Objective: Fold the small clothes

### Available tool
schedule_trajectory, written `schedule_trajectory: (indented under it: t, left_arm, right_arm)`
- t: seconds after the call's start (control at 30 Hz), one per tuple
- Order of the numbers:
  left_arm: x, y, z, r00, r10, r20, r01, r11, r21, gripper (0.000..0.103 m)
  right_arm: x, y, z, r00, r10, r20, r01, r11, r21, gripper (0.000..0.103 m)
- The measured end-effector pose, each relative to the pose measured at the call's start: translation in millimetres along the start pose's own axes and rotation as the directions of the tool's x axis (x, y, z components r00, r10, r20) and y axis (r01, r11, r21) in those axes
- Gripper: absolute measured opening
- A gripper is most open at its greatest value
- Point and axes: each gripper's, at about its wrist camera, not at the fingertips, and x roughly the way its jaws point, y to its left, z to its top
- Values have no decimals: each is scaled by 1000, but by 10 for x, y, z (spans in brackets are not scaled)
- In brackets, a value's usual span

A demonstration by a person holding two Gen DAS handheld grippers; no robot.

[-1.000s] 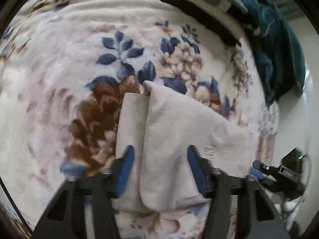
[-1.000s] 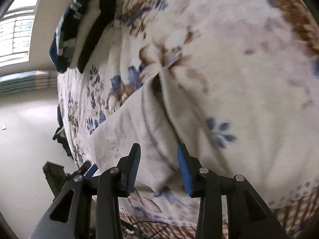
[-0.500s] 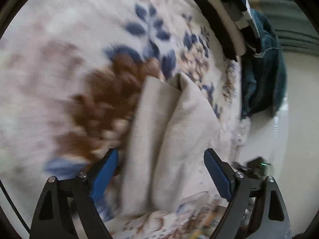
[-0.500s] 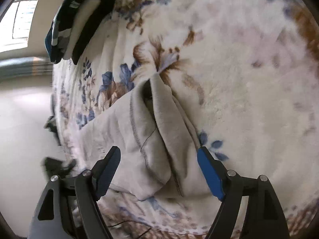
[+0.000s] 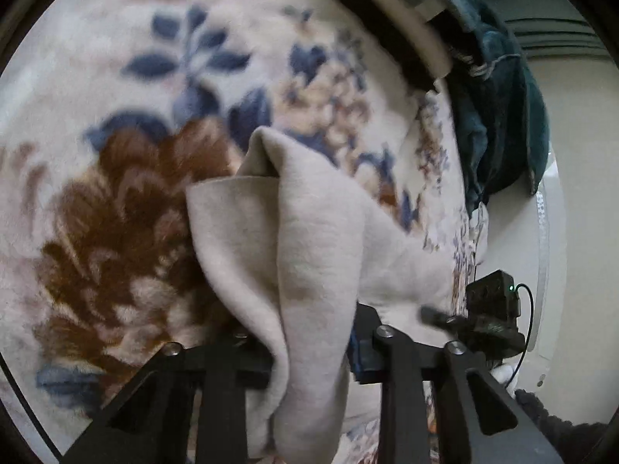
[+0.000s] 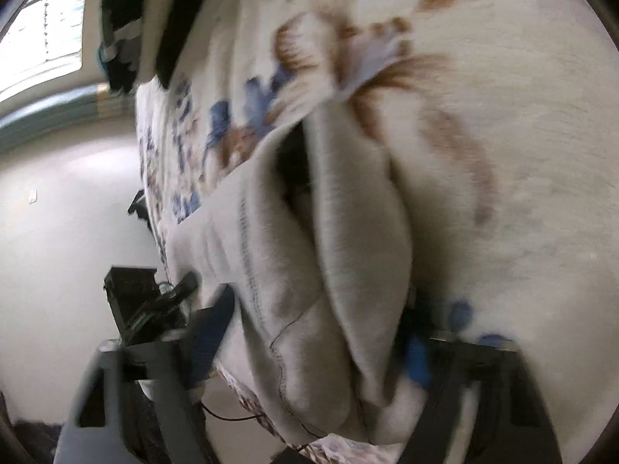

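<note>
Jaws closed in; beige garment bunched between.

The left gripper was a black frame with triangular cut-outs, silver screw heads across the lower middle of the frame, and a blue pad on its right finger. The right gripper, blurred, showed dark arms and blue pads along the lower edge.

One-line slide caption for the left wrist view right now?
Left tongs gripping a bunched fold of the beige garment over the floral blanket.
</note>
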Motion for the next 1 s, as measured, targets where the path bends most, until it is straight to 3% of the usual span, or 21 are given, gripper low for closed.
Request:
schedule_trajectory:
  t: [0.03, 0.1, 0.23, 0.37, 0.53, 0.63, 0.8, 0.9, 1.0]
  left_arm:
    - [-13, -42, 10, 1000, -2, 6, 2, 1000, 1, 21]
    - [-71, -154, 35, 1000, -4, 15, 4, 1000, 12, 20]
    - [-251, -421, 156, 1000, -14, 14, 13, 999, 44, 20]
    - [-508, -787, 509, 999, -22, 37, 18, 996, 83, 20]
    - [-765, -1343, 1365, 993, -50, 103, 34, 987, 157, 20]
    - [-819, -1663, 2039, 986, -69, 152, 37, 978, 203, 20]
    - [-691, -1959, 3296, 973, -80, 214, 28, 971, 238, 21]
    - [-457, -1888, 3911, 978, -47, 201, 1, 975, 224, 23]
    - [-148, -1632, 4307, 989, 23, 149, -49, 983, 175, 25]
  right_arm:
    - [23, 50, -4, 1000, -13, 1, 13, 1000, -5, 29]
    - [-19, 107, -31, 1000, -6, 17, 6, 1000, 0, 24]
    - [-240, 377, -75, 998, -2, 65, 3, 1000, -10, 22]
    - [-565, 795, 4, 994, 17, 107, -13, 999, -41, 21]
    - [-953, 1464, 454, 985, 28, 169, -10, 995, -104, 21]
    - [-1222, 1902, 952, 976, 32, 213, 4, 986, -165, 21]
    - [-1460, 2654, 2122, 953, 50, 299, 24, 971, -238, 21]
    - [-1403, 2957, 2828, 948, 42, 314, 42, 966, -255, 21]
    - [-1177, 3089, 3463, 953, -25, 301, 102, 964, -244, 21]
